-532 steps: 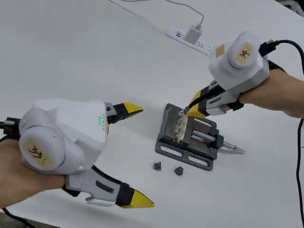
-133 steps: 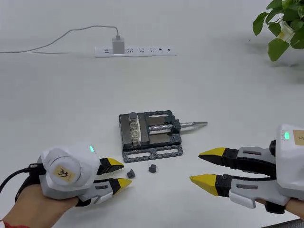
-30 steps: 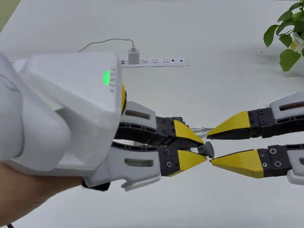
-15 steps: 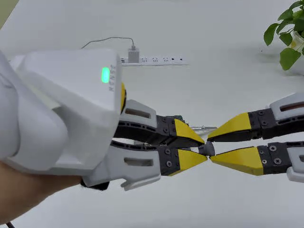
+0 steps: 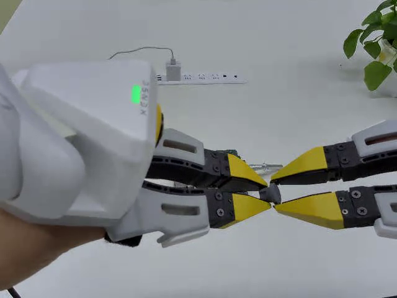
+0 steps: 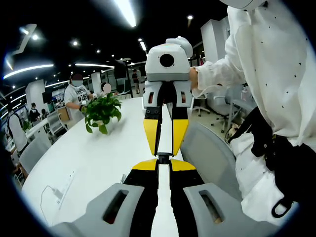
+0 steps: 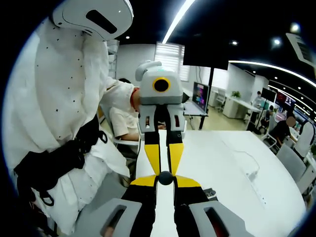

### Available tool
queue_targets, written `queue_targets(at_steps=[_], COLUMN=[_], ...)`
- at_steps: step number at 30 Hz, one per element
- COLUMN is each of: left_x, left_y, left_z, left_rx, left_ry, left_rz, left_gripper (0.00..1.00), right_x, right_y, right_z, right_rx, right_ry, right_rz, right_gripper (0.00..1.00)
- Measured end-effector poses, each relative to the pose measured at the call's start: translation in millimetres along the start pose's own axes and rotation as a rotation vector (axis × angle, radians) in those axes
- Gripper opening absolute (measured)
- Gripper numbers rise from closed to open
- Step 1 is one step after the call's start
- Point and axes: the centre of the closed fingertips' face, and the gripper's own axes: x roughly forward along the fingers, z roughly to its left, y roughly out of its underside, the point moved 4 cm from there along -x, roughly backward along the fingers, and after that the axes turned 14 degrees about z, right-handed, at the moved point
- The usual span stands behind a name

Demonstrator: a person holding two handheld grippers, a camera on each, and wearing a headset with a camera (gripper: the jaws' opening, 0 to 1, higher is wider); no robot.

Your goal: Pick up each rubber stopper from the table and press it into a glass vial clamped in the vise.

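1. rubber stopper (image 5: 270, 194): small and dark grey. It is held in the air over the middle of the table (image 5: 298, 112), clear of the surface, and is pinched between the tips of both grippers at once. In the right gripper view it shows as a dark round knob between that gripper's own yellow tips.

2. left gripper (image 5: 267, 194): reaches in from the near left corner and looms large in the head view. The body is white, with a green light (image 5: 136, 94) lit on its side. The jaws are drawn nearly together, and the yellow tips clamp the stopper from above and below (only a thin gap between them).

3. right gripper (image 5: 275, 194): reaches in from the right edge and points straight at the left one, tip to tip. The jaws are closed down on the same stopper (set wider at the base than at the tips).

4. vise (image 5: 231, 152): dark, on the middle of the table, mostly hidden behind the left gripper's jaws. Its metal screw handle (image 5: 265, 166) sticks out toward the right edge, just above the meeting tips. What it clamps is hidden.

5. power strip (image 5: 205, 78): white, toward the far edge, with a white charger (image 5: 173, 69) plugged in at its left end.

6. plant (image 5: 372, 43): green leaves at the far right corner.

7. person: white dotted garment (image 7: 64, 98) and white headset (image 7: 94, 17) (seen in the right gripper view).
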Motion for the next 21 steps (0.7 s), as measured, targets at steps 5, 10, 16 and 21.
queue_targets(at_steps=[5,10,16,21], left_x=[0.0,-0.2,-0.1,0.5], left_y=[0.3,-0.4,-0.6,0.0], left_z=[-0.8,-0.9,-0.3,0.0], left_rx=[0.001,0.002,0.0,-0.001], left_ry=[-0.001,0.002,0.002,0.002], left_rz=[0.002,0.001,-0.001,0.002], left_gripper=[0.04,0.04,0.03,0.03], right_x=[-0.3,-0.9,-1.5,-1.3], right_y=[0.7,0.4,-0.6,-0.2], right_z=[0.8,1.1,0.8,0.5], right_rx=[0.002,0.002,-0.005,-0.004], right_ry=[0.001,0.002,0.011,0.016], right_rz=[0.002,-0.002,-0.001,-0.001], right_gripper=[0.07,0.07,0.07,0.07])
